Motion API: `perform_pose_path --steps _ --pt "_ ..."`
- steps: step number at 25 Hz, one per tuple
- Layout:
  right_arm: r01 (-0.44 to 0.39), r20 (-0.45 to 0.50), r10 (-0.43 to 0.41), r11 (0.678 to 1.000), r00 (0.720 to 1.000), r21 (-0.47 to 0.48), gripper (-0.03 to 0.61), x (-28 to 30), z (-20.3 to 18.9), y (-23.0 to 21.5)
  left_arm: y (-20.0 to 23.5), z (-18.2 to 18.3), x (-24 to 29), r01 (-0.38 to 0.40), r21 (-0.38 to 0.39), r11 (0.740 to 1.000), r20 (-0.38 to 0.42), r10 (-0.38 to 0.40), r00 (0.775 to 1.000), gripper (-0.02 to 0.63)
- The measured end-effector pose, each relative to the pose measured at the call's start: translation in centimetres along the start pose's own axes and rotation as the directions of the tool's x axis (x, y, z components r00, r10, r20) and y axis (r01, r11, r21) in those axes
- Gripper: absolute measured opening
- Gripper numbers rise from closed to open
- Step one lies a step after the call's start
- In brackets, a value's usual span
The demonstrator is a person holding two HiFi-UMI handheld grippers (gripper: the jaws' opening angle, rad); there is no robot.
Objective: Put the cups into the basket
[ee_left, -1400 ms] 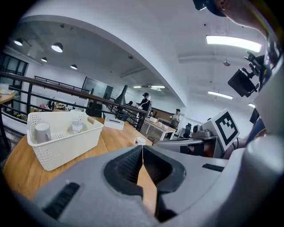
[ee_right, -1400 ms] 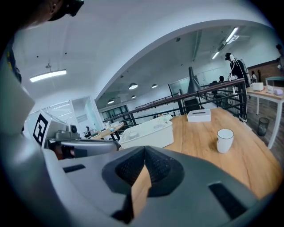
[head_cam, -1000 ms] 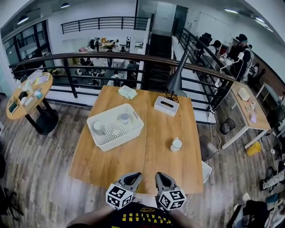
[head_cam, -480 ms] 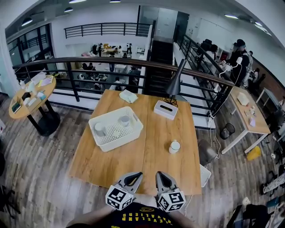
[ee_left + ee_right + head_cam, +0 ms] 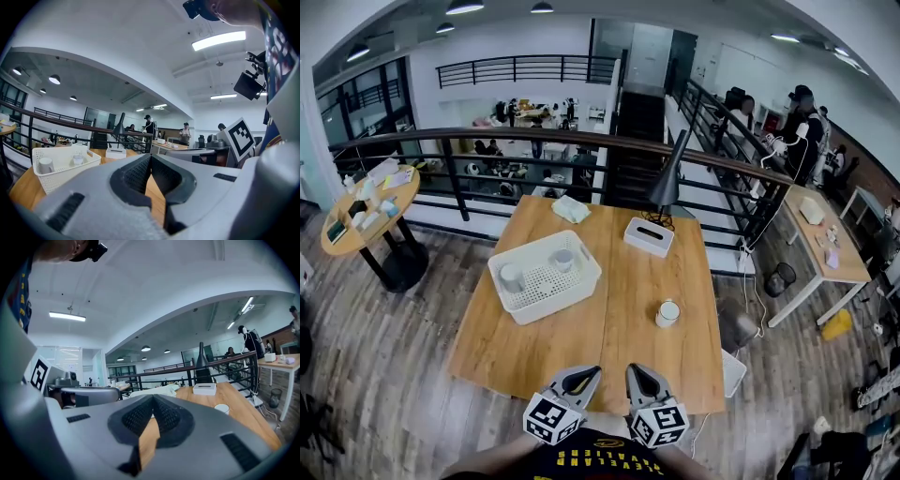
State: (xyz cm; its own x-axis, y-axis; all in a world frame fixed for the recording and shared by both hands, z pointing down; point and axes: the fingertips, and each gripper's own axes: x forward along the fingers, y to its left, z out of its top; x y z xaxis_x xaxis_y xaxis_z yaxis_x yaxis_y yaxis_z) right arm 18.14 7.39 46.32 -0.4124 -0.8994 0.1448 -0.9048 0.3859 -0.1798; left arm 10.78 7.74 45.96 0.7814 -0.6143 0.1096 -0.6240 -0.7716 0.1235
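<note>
Between the left jaws: nothing. The left gripper (image 5: 579,377) has its jaws pressed together at the tips, over the near edge of the bench (image 5: 619,349).
Between the right jaws: nothing either. The right gripper (image 5: 635,373) is closed the same way, just beside the left one.
Ahead of the right jaws: the loose cup (image 5: 667,313) stands upright on the bench, slightly to their right and well apart from the tips.
Ahead of the left jaws: the basket (image 5: 565,300) lies off to their left, with two cups inside, one (image 5: 512,277) by the left wall and one (image 5: 563,260) toward the far side.
Beyond cup and basket: a tissue box (image 5: 649,236) and a lamp (image 5: 667,178) at the far edge.
Stage, as judged: only the loose cup remains to be put in.
Risk, closed jaws: reaching the cup without opening would shove it or tip it over.
Risk, grip: an off-centre pinch on the round wall could let the cup tilt or slip during the carry.
Risk, placing: lowering onto a cup already inside could topple both, and a knock on the wall may slide the basket, which looks light.
Risk, crossing: the carry passes in front of the left jaws, so the two could bump.
</note>
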Motion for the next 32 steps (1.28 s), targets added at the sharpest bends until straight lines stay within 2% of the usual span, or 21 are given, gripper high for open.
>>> perform_pose_path --steps 8,12,17,21,27,30,32 --pt "0.000 -0.015 0.000 1.000 1.000 0.015 0.014 -0.1 -0.6 0.1 -0.5 -0.9 -0.1 0.016 0.000 1.000 -0.030 -0.016 0.999 0.011" --pt "0.001 -0.018 -0.001 1.000 1.000 0.024 0.014 -0.2 -0.8 0.2 -0.7 -1.0 -0.1 0.032 -0.042 0.999 -0.019 -0.032 0.999 0.011" --pt "0.008 -0.028 -0.007 0.999 1.000 0.036 0.014 -0.4 -1.4 0.2 -0.2 -1.9 -0.3 0.015 -0.084 0.996 -0.044 -0.019 0.999 0.011" --pt "0.021 -0.050 -0.018 0.998 0.999 0.062 0.014 -0.8 -2.5 -0.1 -0.7 -3.1 -0.2 0.030 -0.108 0.994 -0.066 -0.037 0.997 0.011" --pt "0.084 -0.102 -0.071 0.987 0.992 0.134 0.014 -1.5 -4.8 -1.5 -1.0 -5.4 1.0 0.057 -0.154 0.986 -0.137 -0.078 0.987 0.012" --pt "0.119 -0.115 -0.099 0.977 0.988 0.178 0.014 -0.9 -5.3 -2.3 -0.7 -5.7 2.0 0.090 -0.156 0.984 -0.167 -0.116 0.979 0.012" --pt "0.137 -0.139 -0.112 0.972 0.984 0.191 0.014 -0.7 -5.7 -2.6 -1.1 -6.3 2.3 0.110 -0.183 0.977 -0.192 -0.145 0.971 0.012"
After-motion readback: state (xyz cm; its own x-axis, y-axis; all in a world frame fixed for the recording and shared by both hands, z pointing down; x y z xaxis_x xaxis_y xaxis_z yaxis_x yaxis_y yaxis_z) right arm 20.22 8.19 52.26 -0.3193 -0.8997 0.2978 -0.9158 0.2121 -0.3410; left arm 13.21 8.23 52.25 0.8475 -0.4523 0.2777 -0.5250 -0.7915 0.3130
